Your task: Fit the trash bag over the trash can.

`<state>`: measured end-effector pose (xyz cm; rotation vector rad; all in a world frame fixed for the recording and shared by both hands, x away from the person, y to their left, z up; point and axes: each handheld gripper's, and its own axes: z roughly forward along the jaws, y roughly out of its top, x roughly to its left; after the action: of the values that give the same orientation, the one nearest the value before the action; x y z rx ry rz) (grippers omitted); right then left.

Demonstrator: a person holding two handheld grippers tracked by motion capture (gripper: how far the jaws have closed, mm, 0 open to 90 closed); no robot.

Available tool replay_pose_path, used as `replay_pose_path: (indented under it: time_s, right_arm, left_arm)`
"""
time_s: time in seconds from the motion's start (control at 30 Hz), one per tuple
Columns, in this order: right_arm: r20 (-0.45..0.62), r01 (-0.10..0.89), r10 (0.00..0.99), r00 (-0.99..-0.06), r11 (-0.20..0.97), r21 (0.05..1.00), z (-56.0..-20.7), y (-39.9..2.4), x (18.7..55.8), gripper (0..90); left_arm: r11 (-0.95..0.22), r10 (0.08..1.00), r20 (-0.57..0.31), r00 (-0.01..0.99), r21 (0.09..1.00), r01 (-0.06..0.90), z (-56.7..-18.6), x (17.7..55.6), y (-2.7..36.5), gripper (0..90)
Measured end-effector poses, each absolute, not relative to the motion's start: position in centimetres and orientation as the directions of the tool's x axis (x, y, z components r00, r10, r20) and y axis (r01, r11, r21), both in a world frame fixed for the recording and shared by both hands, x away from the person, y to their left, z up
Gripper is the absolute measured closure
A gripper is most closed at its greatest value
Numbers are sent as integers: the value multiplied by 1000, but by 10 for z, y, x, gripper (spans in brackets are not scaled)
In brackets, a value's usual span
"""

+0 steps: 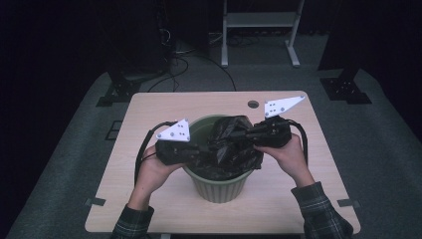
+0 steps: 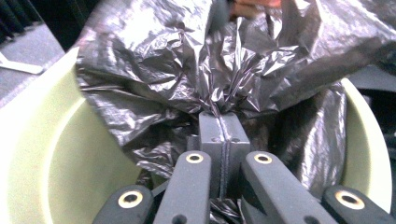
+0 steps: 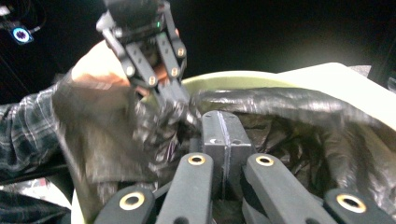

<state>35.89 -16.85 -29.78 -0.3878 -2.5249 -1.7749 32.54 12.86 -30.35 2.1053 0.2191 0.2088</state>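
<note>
My left gripper [image 1: 201, 149] comes in over the left side of the green bin [image 1: 219, 186], which stands on the table [image 1: 144, 107] near its front edge, about midway between the left and right edges. In the left gripper view my jaws are pressed together with a pinch of black bag [image 2: 219, 100] bunched between their tips, the film fanning out from that point in sharp creases. The bag [image 1: 234, 144] sits in the mouth of the bin, heaped up above the rim [image 1: 199, 122] rather than lining it, so from my left gripper it lies to the right and slightly beyond. My right gripper [image 1: 249, 133] reaches in from the opposite side, over the right part of the rim, and its jaws are closed flat against each other; film lies right at their tips in the right gripper view [image 3: 222, 121], and I judge they clamp a fold of it, though blur keeps me from being sure. Both grippers stand about equally near the bag, facing each other across the bin, so I judge the coming move turns on drawing the two pinched points apart along the left-to-right line to open the bag's mouth. The bag is thin, glossy, heavily crumpled plastic, dark grey where light catches it; the bin is pale green with a ribbed outer wall.
</note>
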Motion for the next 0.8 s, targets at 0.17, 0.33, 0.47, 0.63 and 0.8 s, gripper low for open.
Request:
replay_pose_path:
  time_s: [0.17, 0.33, 0.47, 0.63, 0.8]
  right_arm:
    - [155, 210, 187, -970, 324, 923, -297, -168, 358, 900]
    - [131, 209, 233, -964, 355, 911, -299, -174, 356, 900]
    - [138, 221, 256, -957, 332, 917, -300, -192, 354, 900]
    - [122, 228, 308, -944, 339, 913, -302, -219, 344, 900]
    - [129, 242, 320, -939, 344, 907, -311, -236, 336, 900]
  left_arm:
    - [-509, 243, 88, 966, 859, 50, -295, 325, 128, 848]
    - [-509, 283, 104, 954, 859, 57, -285, 325, 138, 900]
    - [-524, 320, 99, 942, 847, 89, -291, 327, 151, 900]
    - [-521, 361, 84, 929, 844, 126, -301, 324, 170, 900]
    - [-464, 364, 66, 929, 878, 119, -300, 319, 188, 802]
